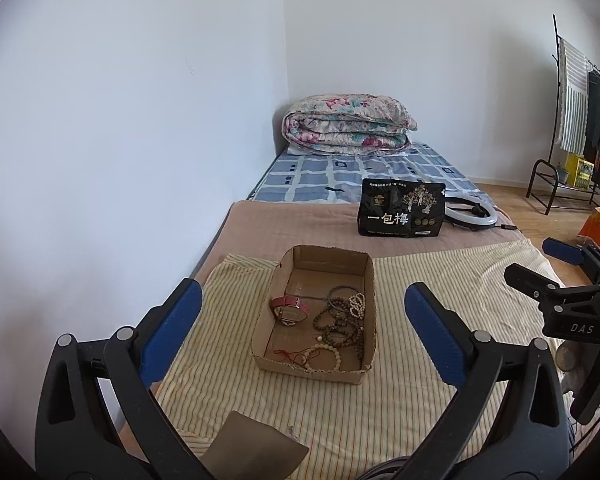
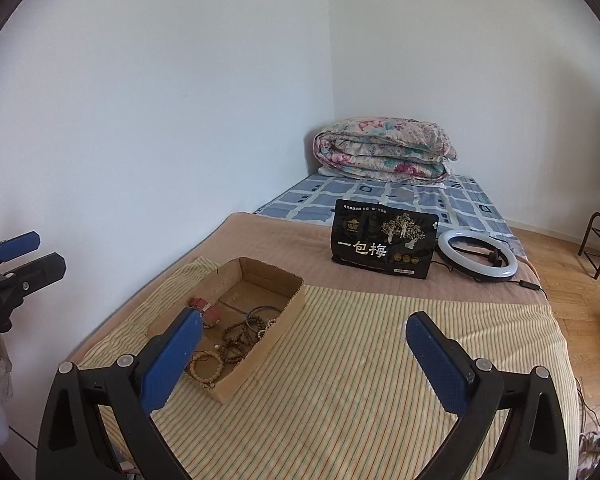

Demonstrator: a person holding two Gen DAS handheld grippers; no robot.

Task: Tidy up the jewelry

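Two grippers hover above the bed, and neither has anything in its grasp: the left gripper has its blue pads spread wide, and the right gripper is just as released, pads far apart over the striped cloth. Between them sits the cardboard box, on the cloth toward the wall side. Inside it lies the jewelry: a red-strapped watch at the left, dark wooden bead bracelets in the middle, a pale bead bracelet at the near end (with a red cord trailing beside it). Farther back stands a black snack bag, a ring light just to its right, and a folded floral quilt at the far end.
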